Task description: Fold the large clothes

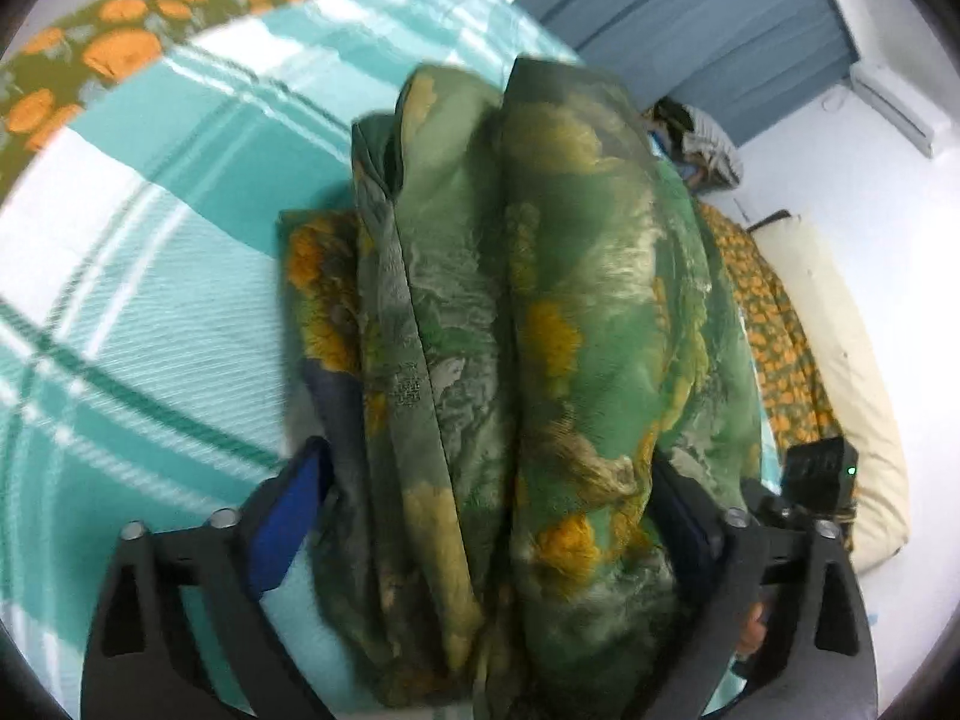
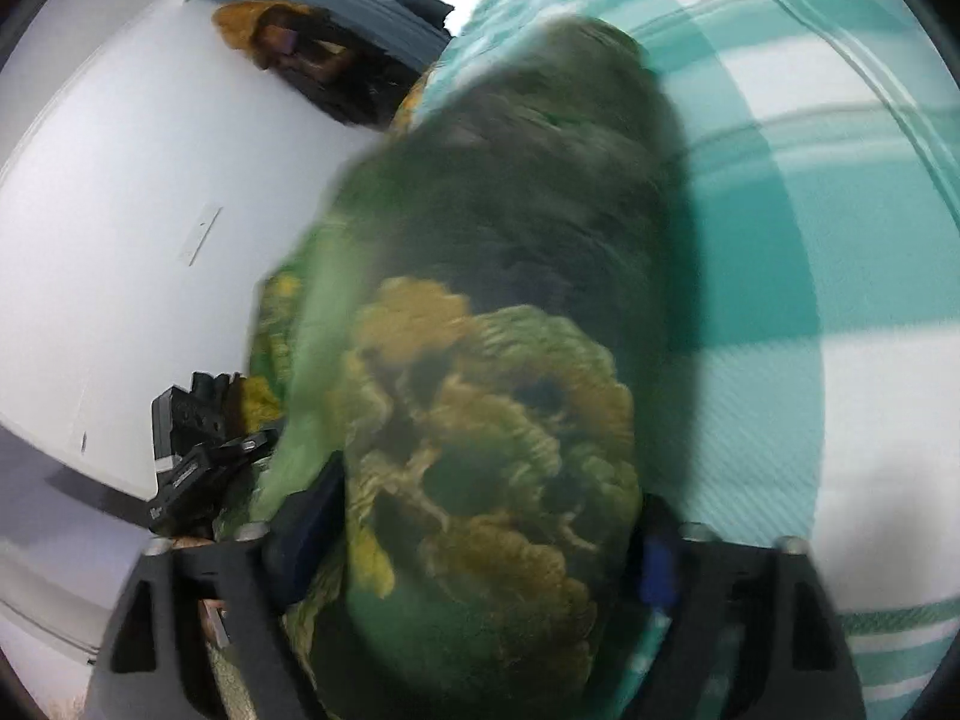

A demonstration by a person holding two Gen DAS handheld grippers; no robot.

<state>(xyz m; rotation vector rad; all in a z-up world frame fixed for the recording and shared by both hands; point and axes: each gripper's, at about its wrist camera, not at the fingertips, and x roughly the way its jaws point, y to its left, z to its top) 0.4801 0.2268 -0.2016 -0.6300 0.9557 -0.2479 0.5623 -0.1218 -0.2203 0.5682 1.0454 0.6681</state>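
Note:
A large green garment with yellow and orange flower print [image 1: 540, 330] is bunched in thick folds over a teal and white plaid bed cover [image 1: 150, 300]. My left gripper [image 1: 486, 516] is shut on a thick bundle of this garment, which fills the gap between its blue-padded fingers. In the right wrist view the same garment [image 2: 492, 420] is blurred and fills the centre. My right gripper [image 2: 486, 540] is shut on it too, with cloth packed between its fingers. The other gripper [image 2: 198, 468] shows at the left, close beside the cloth.
An olive blanket with orange flowers [image 1: 108, 54] edges the bed at the far side and runs along the right [image 1: 774, 348]. A cream pillow [image 1: 852, 360] lies by the white wall. Blue curtains [image 1: 708, 18] hang behind. Dark clothes [image 2: 324, 60] are piled against the wall.

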